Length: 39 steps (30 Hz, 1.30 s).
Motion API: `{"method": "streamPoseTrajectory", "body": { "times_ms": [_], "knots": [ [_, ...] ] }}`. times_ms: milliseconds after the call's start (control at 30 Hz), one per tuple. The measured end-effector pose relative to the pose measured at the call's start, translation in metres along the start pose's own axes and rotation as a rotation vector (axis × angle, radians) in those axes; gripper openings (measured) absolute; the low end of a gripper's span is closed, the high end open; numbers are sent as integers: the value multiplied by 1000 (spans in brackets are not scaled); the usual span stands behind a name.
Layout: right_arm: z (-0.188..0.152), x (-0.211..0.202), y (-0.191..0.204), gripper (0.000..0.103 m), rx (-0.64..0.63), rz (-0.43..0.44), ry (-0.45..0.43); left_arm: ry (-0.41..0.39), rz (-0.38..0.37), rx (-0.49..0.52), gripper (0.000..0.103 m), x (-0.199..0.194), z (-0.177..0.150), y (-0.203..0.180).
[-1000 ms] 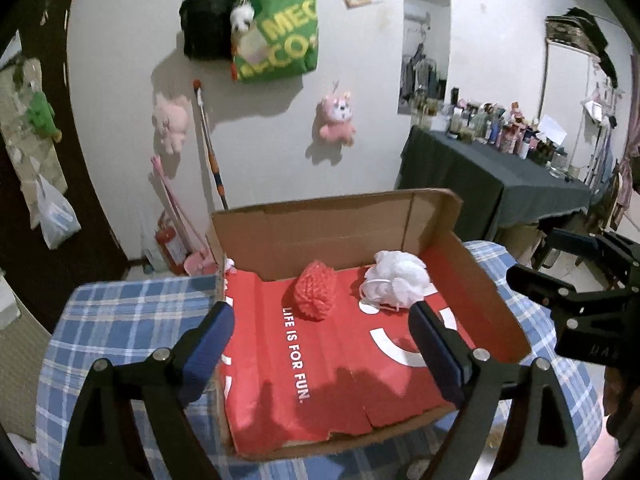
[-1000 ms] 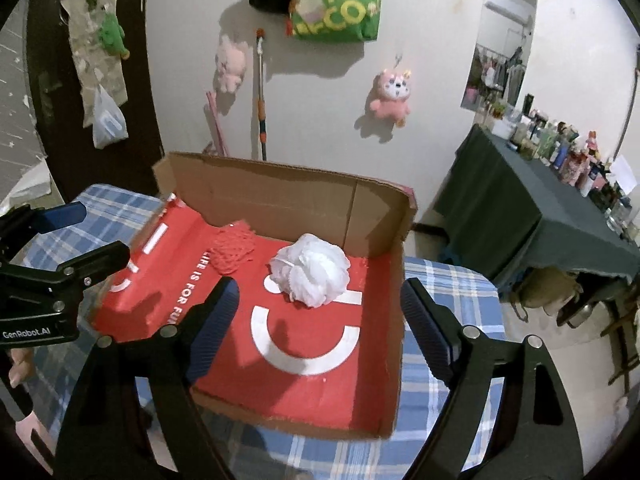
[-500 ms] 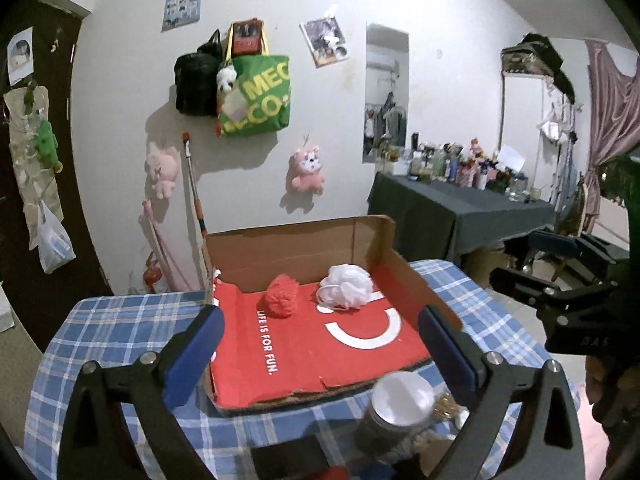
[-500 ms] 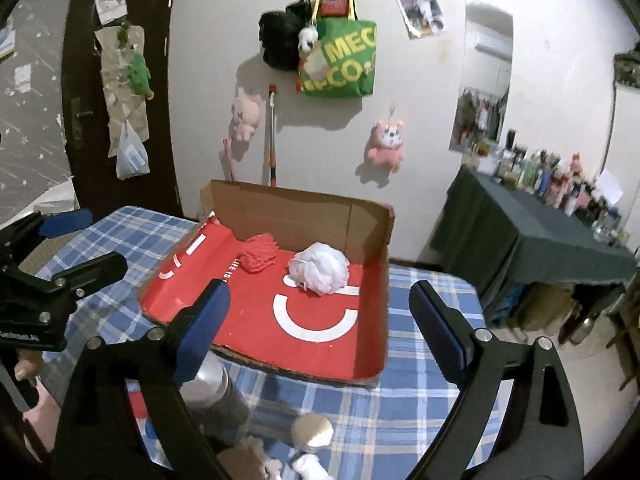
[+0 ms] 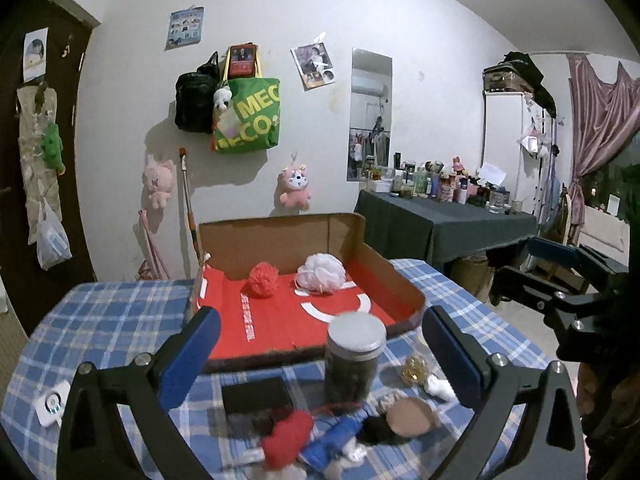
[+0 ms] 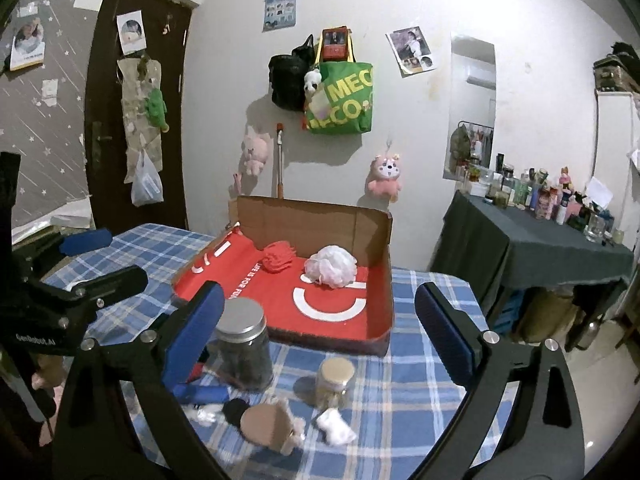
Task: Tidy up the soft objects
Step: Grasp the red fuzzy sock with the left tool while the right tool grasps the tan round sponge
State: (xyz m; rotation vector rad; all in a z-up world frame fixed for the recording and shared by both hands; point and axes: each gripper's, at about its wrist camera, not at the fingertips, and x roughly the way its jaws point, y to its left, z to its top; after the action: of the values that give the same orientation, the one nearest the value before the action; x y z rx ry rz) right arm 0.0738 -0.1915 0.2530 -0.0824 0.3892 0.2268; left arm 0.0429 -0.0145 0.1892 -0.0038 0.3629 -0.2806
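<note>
- Lying just below and ahead of the left gripper [image 5: 320, 354], the small cloth doll [image 5: 308, 438] in red and blue looks light and squashy; the red body seems the best place to pinch.
- Beside it, a round tan piece [image 5: 410, 420] is too blurred to identify.
- Both the left gripper and the right gripper [image 6: 320, 332] are spread wide and hold nothing.
- Farther ahead, the red puff [image 5: 263, 279] and white puff [image 5: 322, 279] sit in the box [image 5: 394, 280].
- The hard jar [image 5: 354, 358] stands between doll and box.
</note>
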Motion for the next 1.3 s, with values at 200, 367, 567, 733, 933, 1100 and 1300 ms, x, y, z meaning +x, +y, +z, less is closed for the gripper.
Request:
{"method": "streamPoseTrajectory", "body": {
  "times_ms": [200,367,567,733,933,1100,1300],
  "knots": [
    [-29,-11,9,98,2,-26,-10,15,-17,-32,103,-5,-27,-4],
    [-56,-10,13,98,4,-63,-6,46,-7,-45,103,-1,-53,-4],
    [-94,17,19,98,24,-46,77,145,-7,-71,103,24,-89,5],
    [-116,40,18,98,53,-30,145,227,-3,-106,103,43,-111,17],
    [-135,60,17,98,78,-11,201,263,5,-112,103,54,-121,27],
    [-137,68,22,98,68,9,216,274,8,-104,101,58,-121,34],
    [-138,77,29,98,36,36,233,321,9,-72,94,70,-121,41]
  ]
}}
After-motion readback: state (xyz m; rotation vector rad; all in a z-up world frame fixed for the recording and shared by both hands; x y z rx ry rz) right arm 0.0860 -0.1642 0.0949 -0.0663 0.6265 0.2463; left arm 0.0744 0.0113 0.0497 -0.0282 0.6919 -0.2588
